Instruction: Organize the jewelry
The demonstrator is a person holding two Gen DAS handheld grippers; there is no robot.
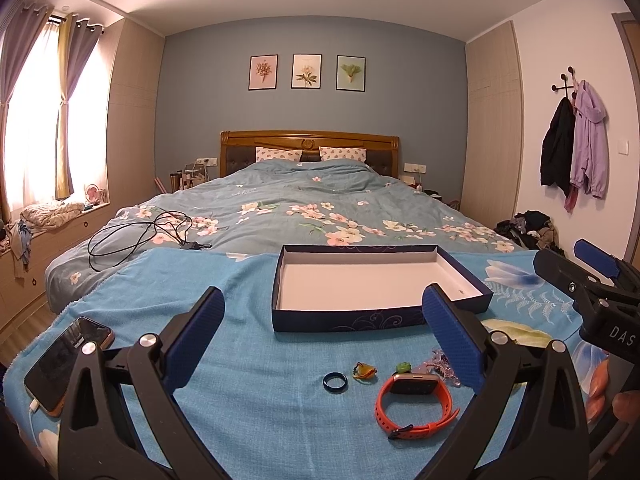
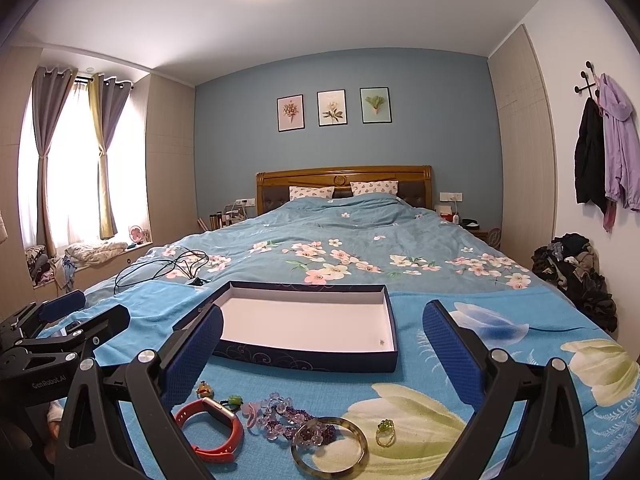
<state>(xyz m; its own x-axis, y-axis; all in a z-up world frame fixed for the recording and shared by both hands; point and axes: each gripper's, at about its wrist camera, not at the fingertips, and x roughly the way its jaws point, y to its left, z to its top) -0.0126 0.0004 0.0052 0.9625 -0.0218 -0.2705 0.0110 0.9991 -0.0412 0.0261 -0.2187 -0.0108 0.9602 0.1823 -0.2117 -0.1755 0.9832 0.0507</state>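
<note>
Left wrist view: the left gripper [image 1: 324, 340] hangs over the blue towel [image 1: 248, 380] with its fingers spread wide and nothing between them; the dark blue ring [image 1: 335, 382] and the orange-strapped smartwatch [image 1: 416, 404] lie on the towel between the pads.
Right wrist view: the right gripper [image 2: 324, 344] is likewise spread wide and empty, above the purple bead bracelet [image 2: 288, 420], the greenish bangle [image 2: 329, 449] and the small green-stoned ring [image 2: 385, 432].
Destination: the shallow navy box [image 1: 352, 320] sits on the towel just beyond the jewelry; its white floor looks empty apart from one tiny speck near the right corner.
Small pieces: a yellow charm [image 1: 364, 371] and a green charm [image 1: 403, 367] lie close to the watch, near the beads.
Risk, crowding: closing on one piece may snag a neighbour, since beads, bangle and watch lie touching or nearly so.
Risk, soft surface: towel pile could bunch between the pads, and a thin ring may be pressed into it instead of gripped.
Risk, slip: the smooth bangle and rings may squirt out of the pads and roll off the bed.
Risk, collision: both grippers work near each other; the right one shows at the left view's edge.
Risk, bystander: a phone [image 1: 66, 364] lies at the towel's left edge, where a wide sweep could nudge it.
</note>
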